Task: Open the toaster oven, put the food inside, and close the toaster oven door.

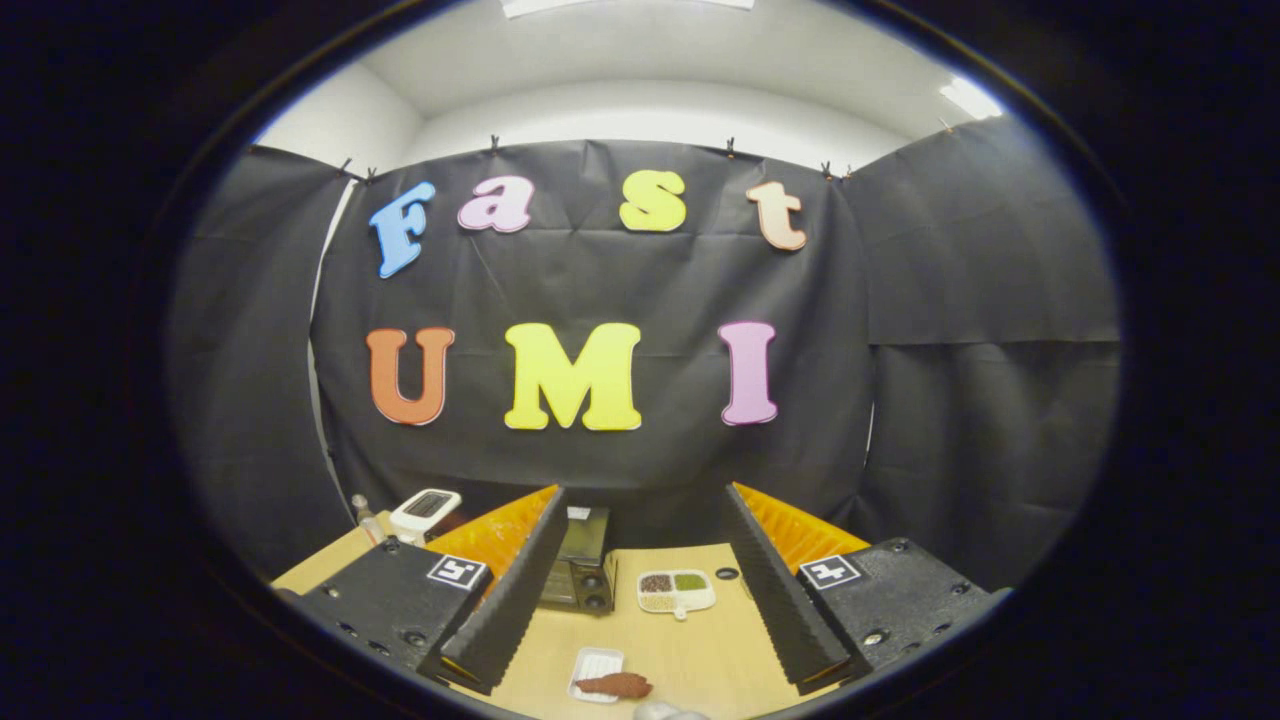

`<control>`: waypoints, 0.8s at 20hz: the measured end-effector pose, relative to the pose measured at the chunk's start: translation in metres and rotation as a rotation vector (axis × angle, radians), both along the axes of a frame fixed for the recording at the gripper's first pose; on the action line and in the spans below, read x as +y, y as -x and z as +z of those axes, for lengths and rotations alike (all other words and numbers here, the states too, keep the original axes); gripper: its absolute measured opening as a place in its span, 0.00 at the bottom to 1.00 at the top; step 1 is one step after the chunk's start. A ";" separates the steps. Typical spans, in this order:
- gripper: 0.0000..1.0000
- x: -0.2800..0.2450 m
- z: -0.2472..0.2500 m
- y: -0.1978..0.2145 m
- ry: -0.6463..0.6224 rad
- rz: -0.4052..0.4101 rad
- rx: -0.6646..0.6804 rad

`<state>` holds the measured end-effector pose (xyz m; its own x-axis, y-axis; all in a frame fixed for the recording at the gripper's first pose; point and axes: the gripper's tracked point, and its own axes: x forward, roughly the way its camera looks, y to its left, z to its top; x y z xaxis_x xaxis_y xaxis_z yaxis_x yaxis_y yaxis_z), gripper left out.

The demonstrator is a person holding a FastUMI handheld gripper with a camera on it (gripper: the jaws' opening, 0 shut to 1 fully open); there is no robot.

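My gripper (pixel 645 668) is open, held high above the wooden table (pixel 690 640) with a wide gap and nothing between its fingers. A dark toaster oven (pixel 578 572) stands beyond the left finger (pixel 510 600), partly hidden by it; its door looks closed. A brown piece of food (pixel 616 685) lies on a small white tray (pixel 594 668) on the table, between the fingers and close to their tips.
A white divided dish (pixel 676 591) with brown, green and pale fillings sits right of the oven. A small dark round thing (pixel 727 574) lies beyond it. A white device (pixel 424 510) and a small bottle (pixel 364 515) stand at the table's far left. A pale object (pixel 662 711) shows below the food.
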<state>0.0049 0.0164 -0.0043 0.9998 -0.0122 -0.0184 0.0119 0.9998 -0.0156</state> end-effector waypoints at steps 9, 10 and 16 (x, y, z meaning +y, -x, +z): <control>0.99 0.033 -0.012 -0.024 -0.020 -0.024 0.013; 0.99 0.039 -0.015 -0.031 -0.025 -0.031 0.021; 0.99 0.108 -0.062 -0.093 -0.041 0.001 0.070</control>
